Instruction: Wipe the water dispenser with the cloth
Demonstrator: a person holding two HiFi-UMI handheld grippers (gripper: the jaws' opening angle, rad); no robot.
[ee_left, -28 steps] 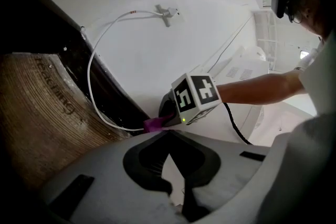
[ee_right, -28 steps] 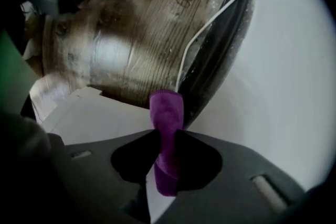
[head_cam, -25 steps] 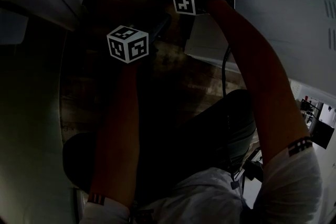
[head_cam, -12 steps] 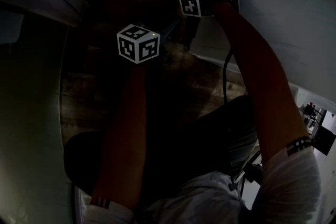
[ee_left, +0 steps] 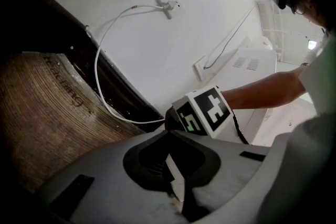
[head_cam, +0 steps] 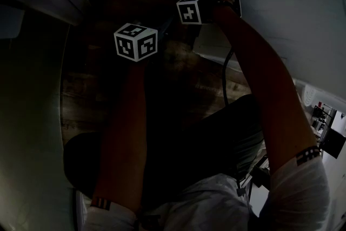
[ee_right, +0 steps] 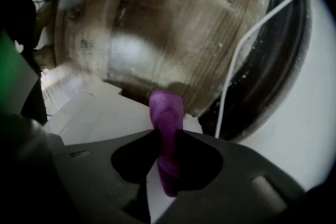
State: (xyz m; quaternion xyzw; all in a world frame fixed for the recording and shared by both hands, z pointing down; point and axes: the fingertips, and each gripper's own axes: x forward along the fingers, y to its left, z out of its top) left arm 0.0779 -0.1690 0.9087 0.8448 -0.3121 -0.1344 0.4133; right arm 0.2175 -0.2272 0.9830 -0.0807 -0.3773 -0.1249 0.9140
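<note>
At the far right, just above the white water dispenser (ee_right: 100,113), my right gripper (ee_right: 167,136) is clamped on the purple cloth (ee_right: 167,113), with a folded tongue of it poking out past the jaws. The cloth looks soft, light and limp. I judge it wants a pinch well back on the fold, leaving loose fabric to press flat on the panel. My left gripper (ee_left: 169,136) hangs nearby over the wooden floor (ee_left: 42,107), jaws together and empty.
</note>
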